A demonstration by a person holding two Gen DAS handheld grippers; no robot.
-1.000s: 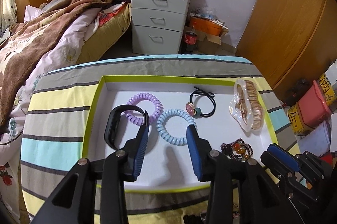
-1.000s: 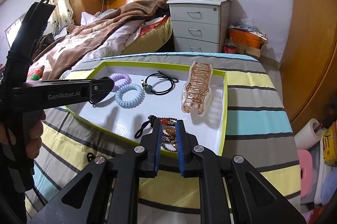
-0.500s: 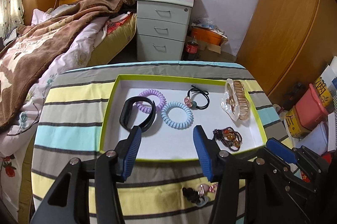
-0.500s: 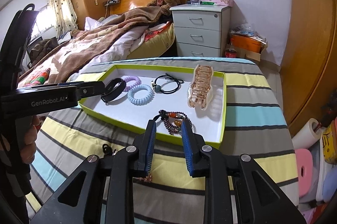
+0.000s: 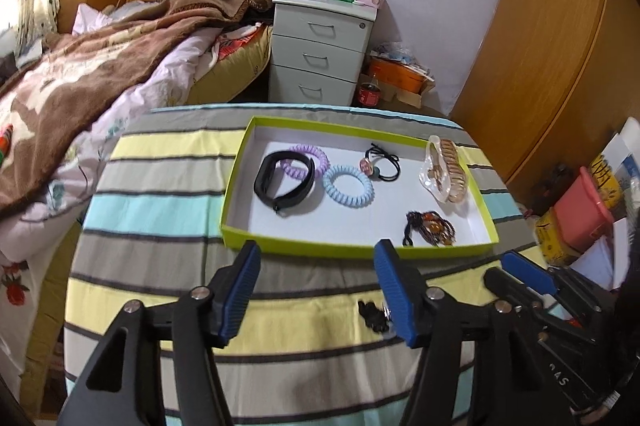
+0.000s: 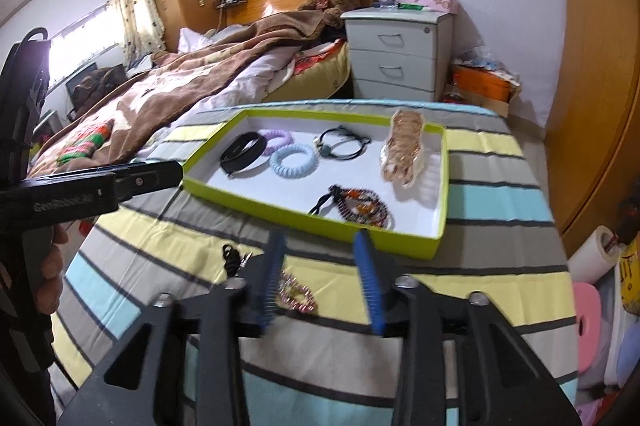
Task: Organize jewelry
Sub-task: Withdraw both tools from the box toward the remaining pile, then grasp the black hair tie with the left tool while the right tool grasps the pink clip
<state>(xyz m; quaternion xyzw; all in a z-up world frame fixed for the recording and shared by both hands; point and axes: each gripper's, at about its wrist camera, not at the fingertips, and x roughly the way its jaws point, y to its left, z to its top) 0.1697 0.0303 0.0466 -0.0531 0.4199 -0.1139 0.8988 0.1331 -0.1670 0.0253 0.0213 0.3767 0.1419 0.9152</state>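
Both tools withdrawn over striped cloth (image 5: 168, 209).

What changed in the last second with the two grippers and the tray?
The left gripper let go of the black band in the tray and drew back open. The right gripper released the beaded bracelet, drew back and opened wider. The coil ties, hair tie and claw clip stayed put.

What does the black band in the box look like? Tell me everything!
The black band is a smooth, dark wristband, rubbery-looking, curled into an oval loop. It lies flat on the white floor of the green-rimmed box, at its left end. Its far edge overlaps the purple spiral hair tie. No gripper touches it.
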